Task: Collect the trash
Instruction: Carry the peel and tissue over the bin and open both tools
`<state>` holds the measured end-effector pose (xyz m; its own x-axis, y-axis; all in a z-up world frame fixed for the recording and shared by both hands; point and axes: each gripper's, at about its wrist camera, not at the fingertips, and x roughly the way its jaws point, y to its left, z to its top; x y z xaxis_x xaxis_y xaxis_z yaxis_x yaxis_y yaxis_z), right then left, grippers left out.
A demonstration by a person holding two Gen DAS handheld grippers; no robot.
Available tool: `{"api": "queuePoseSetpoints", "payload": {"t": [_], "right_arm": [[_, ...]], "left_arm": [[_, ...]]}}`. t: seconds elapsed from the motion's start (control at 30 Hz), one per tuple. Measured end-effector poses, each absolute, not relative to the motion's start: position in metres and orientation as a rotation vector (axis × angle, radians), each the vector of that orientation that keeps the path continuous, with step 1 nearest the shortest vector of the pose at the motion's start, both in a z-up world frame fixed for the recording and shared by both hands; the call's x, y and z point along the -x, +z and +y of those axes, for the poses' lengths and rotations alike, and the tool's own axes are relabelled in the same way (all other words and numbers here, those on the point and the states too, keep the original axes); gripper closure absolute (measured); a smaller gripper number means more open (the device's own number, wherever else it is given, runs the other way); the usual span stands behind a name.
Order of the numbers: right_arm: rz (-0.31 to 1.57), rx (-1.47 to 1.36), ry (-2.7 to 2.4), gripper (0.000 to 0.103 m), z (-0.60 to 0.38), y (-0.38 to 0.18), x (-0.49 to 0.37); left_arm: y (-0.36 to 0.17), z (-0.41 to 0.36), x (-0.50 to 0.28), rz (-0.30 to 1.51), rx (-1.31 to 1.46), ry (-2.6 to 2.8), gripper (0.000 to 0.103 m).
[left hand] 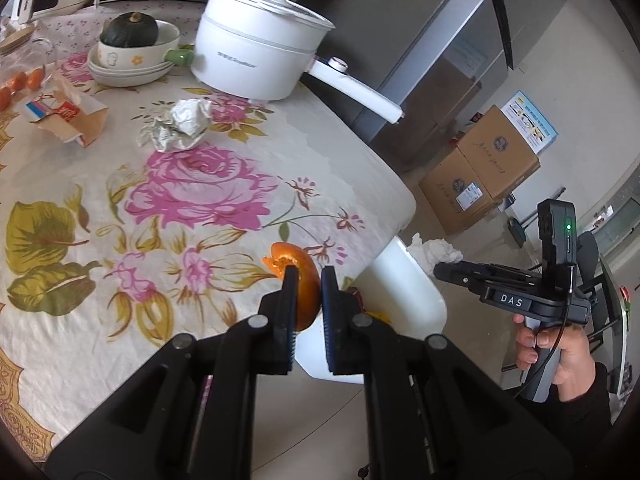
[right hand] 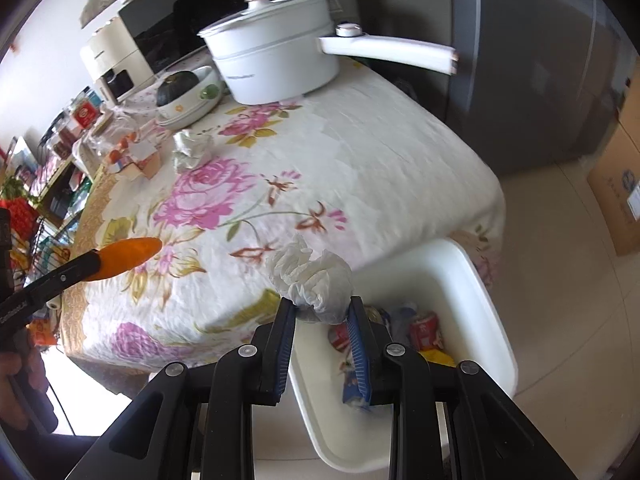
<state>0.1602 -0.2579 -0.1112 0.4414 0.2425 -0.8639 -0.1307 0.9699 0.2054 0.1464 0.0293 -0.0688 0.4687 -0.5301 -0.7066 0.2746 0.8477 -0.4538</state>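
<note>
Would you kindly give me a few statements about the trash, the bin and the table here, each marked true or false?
1. The left gripper holds an orange peel. True.
2. The right gripper is empty. False: its jaws grip a crumpled white tissue.
3. The white bin already contains trash. True.
4. The white pot has no lid. False: a lid sits on it.
5. A crumpled paper ball lies on the tablecloth. True.
</note>
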Motion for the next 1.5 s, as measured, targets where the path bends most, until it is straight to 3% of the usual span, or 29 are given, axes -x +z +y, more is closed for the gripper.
{"api": "queuePoseSetpoints", "payload": {"t": [1.0, 1.03, 1.07, 1.13, 1.5], "right_arm": [[1.241, -0.113, 0.096, 0.075, -0.371, -0.159, -0.106], [1.242, -0.113, 0.096, 0.075, -0.372, -0.159, -0.106], [1.242, -0.113, 0.096, 0.075, -0.373, -0.159, -0.106], [1.243, -0.112, 0.097, 0.075, -0.374, -0.159, -0.106], [1.255, -0.100, 0.104, 0.075, -0.366, -0.163, -0.111]], "left_arm": [[-0.109, -0.124, -0.146, 1.090, 0.097, -0.677, 0.091], [-0.109, -0.125, -0.146, 1.089, 0.088, -0.668, 0.089], [-0.109, -0.126, -0.147, 1.091, 0.089, -0.659, 0.076], [-0.108, -0.123, -0.148, 1.088, 0.088, -0.622, 0.041], [-0.108, -0.094, -0.154, 1.102, 0.042, -0.482, 0.021]]}}
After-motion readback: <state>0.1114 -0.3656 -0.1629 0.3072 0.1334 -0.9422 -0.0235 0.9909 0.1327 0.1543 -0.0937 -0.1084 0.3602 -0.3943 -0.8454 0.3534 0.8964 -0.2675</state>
